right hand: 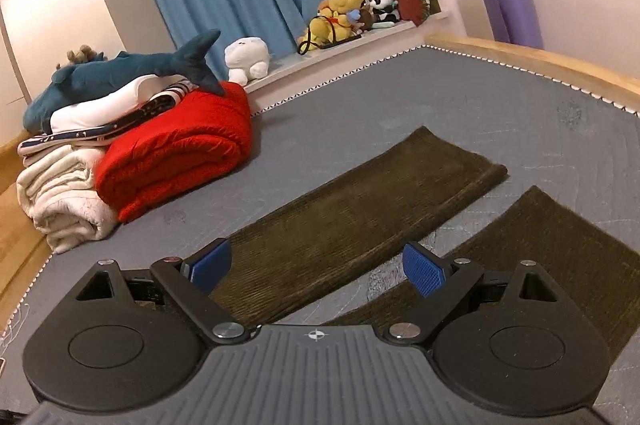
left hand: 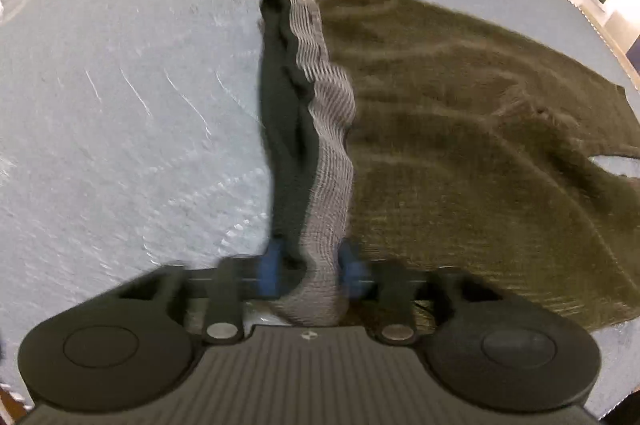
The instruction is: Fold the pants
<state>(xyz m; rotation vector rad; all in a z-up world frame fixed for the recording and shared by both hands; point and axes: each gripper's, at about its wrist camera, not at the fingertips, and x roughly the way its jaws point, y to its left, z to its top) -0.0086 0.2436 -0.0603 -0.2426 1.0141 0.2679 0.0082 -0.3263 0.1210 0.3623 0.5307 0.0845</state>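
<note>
Gathered between the blue pads of the left hand-held gripper [left hand: 310, 271], the grey waistband [left hand: 328, 161] of the pants [left hand: 460, 129] was pinched at lower centre. Right hand-held gripper [right hand: 318, 267] stood wide open, empty, above the two legs on the bed [right hand: 500, 105]. Grasping phase, I judge; next the right must take a hold too.

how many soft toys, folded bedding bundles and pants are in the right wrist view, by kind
Soft toys: 5 — shark, white plush, yellow bear, panda, tan plush behind the shark
Folded bedding bundles: 3 — red quilt, cream blanket, white striped bundle
Pants: 1 — olive pants
Total: 9
</note>
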